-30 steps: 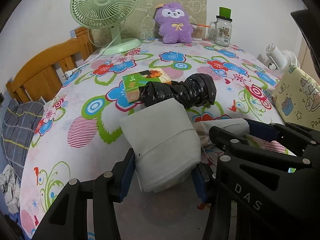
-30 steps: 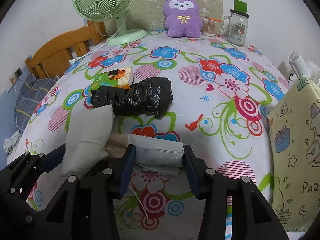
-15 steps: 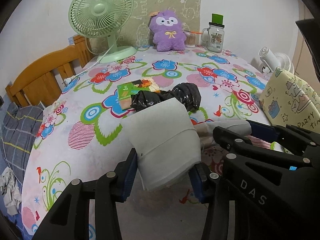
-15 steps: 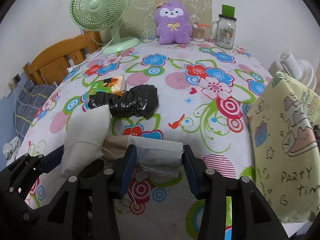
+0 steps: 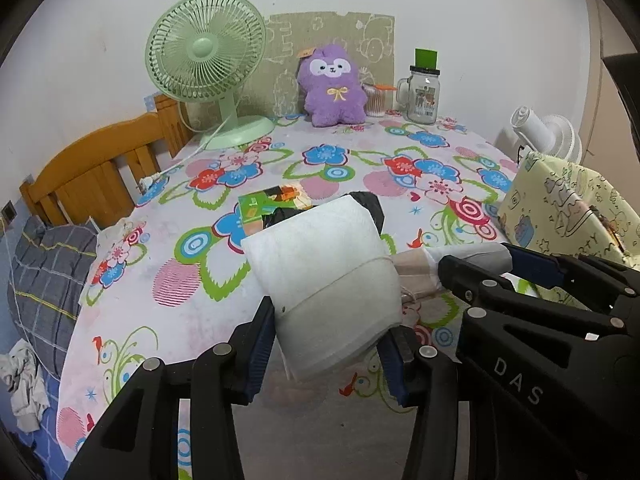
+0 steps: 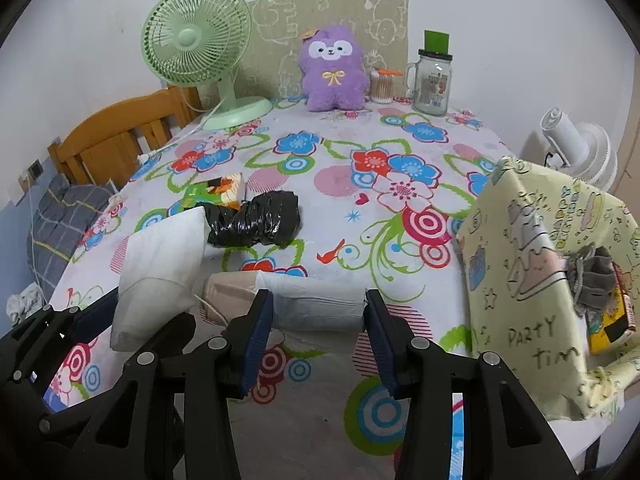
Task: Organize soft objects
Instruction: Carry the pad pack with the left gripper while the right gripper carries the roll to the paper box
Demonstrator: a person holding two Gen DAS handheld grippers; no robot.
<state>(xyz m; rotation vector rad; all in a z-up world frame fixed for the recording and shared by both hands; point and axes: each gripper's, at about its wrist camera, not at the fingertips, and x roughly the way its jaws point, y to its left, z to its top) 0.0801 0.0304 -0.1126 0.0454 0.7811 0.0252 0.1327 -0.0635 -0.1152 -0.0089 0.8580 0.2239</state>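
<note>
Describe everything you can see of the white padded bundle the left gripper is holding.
The white padded bundle is a soft, pillow-like roll of white fabric with a thin seam line running across it and a thin cord at its right edge. The left gripper is shut on its lower end, blue-padded fingers pressing each side. It is lifted above the floral tablecloth, tilting up and away from the camera. From the right wrist view it sits beside the flatter white and beige piece held by the right gripper.

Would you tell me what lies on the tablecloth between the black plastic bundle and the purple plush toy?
Nothing: in the right wrist view only bare flowered tablecloth stretches from the black plastic bundle back to the purple plush toy.
</note>
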